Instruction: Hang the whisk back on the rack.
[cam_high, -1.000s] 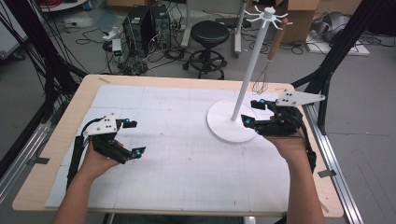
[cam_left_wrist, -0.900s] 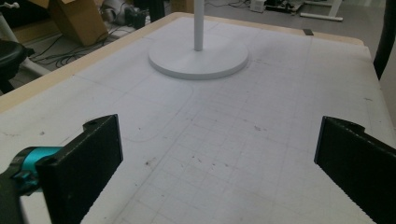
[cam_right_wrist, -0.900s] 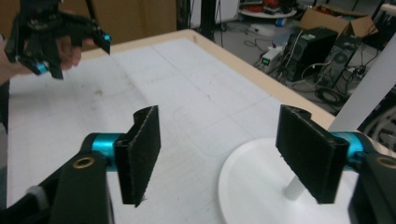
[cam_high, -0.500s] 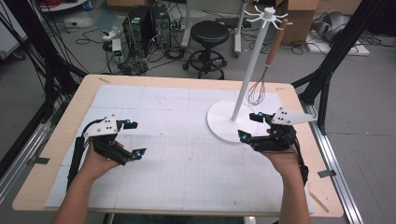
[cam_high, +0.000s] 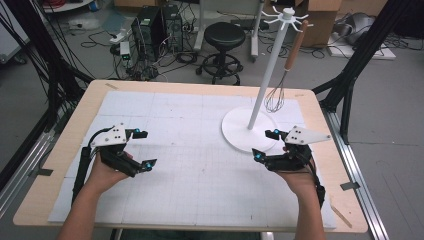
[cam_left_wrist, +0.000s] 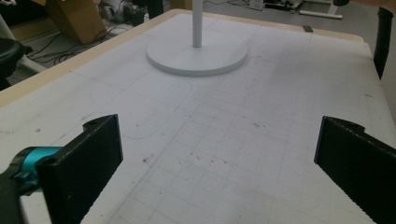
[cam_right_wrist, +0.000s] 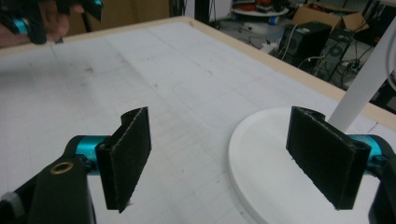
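High view: the whisk (cam_high: 278, 95) hangs on the white stand (cam_high: 248, 131); the right gripper (cam_high: 265, 145) sits beside its base, jaws just opened, empty. Left gripper view: left gripper (cam_left_wrist: 215, 158) apart, idle. Right gripper view: base between the jaws — the hanging looks done; next, probably, simply withdrawing.

matt white stand (cam_high: 248, 131), wooden-handled wire whisk (cam_high: 283, 75), pale wood table (cam_high: 200, 87), matt gridded mat (cam_high: 200, 165).

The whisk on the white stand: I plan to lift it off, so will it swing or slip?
The whisk hangs freely from one hook of the stand, so it would probably swing if nudged. Its open wire head looks light and springy. The smooth wooden handle might slip in a loose grip.
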